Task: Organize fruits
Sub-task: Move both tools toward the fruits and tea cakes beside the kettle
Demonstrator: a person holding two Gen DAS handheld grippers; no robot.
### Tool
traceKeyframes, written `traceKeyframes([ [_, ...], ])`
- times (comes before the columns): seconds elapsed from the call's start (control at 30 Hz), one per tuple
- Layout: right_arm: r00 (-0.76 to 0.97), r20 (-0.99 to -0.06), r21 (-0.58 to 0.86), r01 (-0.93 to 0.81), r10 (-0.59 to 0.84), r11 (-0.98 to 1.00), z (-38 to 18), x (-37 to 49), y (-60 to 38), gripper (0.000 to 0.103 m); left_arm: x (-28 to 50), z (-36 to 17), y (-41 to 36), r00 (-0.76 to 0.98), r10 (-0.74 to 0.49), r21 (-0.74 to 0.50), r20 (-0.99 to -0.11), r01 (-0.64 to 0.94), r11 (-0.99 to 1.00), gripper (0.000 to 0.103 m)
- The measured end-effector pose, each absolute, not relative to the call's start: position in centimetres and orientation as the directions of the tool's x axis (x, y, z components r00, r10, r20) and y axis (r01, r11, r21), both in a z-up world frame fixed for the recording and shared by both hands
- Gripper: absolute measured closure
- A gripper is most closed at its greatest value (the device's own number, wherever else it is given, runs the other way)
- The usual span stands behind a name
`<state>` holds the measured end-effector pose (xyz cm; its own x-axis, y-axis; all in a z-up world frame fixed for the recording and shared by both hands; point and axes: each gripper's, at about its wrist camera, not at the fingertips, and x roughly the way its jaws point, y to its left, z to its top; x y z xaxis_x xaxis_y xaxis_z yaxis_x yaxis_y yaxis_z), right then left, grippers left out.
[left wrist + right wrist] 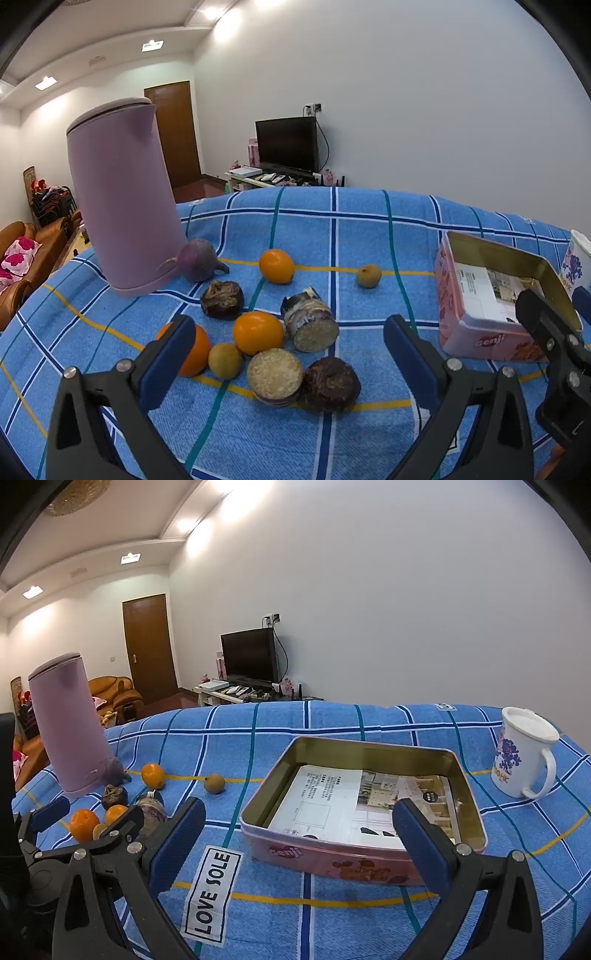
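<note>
Fruit pile [266, 332] left of the tin [364, 805], straight ahead of my left gripper [290, 354], the nearer; both grippers spread wide, right gripper [299, 842] facing the tin.

A lilac kettle [123, 199] stands far left on the blue checked cloth [332, 915]. A white printed mug [524, 753] sits far right. Beyond: television [250, 657], brown door [147, 646].

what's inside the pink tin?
Only printed paper sheets lining the bottom of the pink tin; no fruit visible. Anything under the paper is covered.
</note>
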<state>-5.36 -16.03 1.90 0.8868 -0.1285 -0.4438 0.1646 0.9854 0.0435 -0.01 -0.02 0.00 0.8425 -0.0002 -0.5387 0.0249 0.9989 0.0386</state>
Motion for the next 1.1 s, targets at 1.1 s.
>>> traceKeyframes([
  [1.1,0.887,-0.450,0.052,0.140,-0.102,0.989,1.70,-5.29,-15.92,0.001,-0.09,-0.24,0.13,0.842,0.001,0.023,-0.540,0.014,1.000,0.000],
])
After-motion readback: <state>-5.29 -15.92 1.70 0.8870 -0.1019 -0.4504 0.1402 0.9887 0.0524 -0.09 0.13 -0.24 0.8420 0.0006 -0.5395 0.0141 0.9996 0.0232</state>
